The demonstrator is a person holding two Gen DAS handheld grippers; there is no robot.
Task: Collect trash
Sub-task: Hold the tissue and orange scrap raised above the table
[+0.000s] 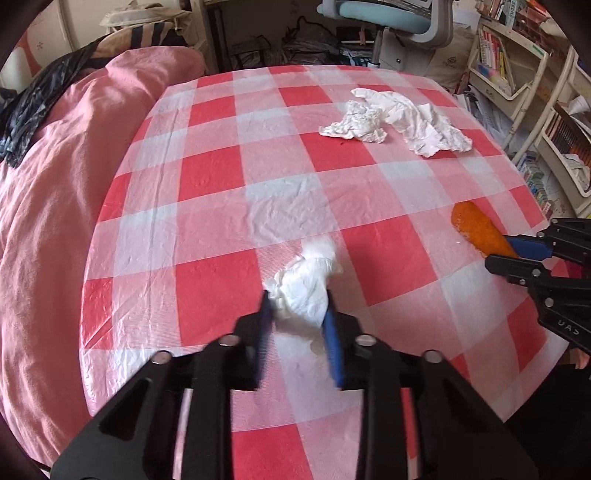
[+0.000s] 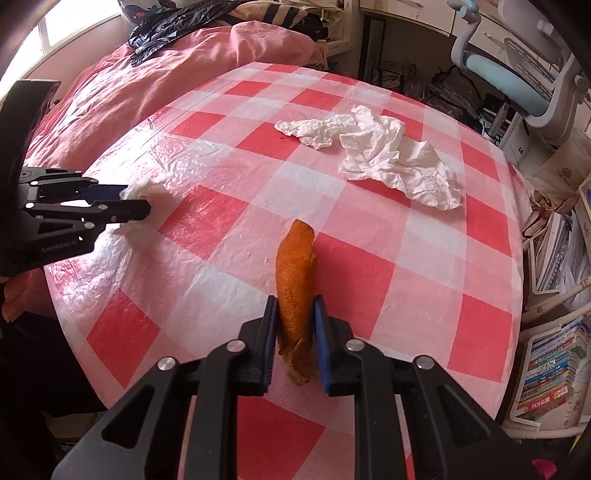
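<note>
Left gripper (image 1: 298, 302), clamped on a crumpled tissue wad (image 1: 304, 286) low over the checked tablecloth (image 1: 207, 177), pads pressing the paper from both sides near its base, most of the wad bulging forward beyond the fingertips. Right gripper (image 2: 295, 306), closed on a strip of orange peel (image 2: 294, 280), gripped at the near third with the long end lying forward on the cloth. Both pieces apparently seized but not yet lifted. For a clean pick-up: raise straight up rather than dragging, since the thin plastic cloth wrinkles easily and could snag or ride up with the pads; keep the clamp firm on the tissue, soft paper tending to slip or tear if pinched by only a fold; keep the peel's free end from swinging against the cloth by lifting steadily. Further out, toward the far edge: two larger crumpled tissues (image 2: 376, 151), overlapping, well apart from both grippers, still to be collected. Beyond the table, on the pink bedding (image 2: 155, 85): a black plastic bag (image 2: 173, 27), judged the likely destination for the trash.
</note>
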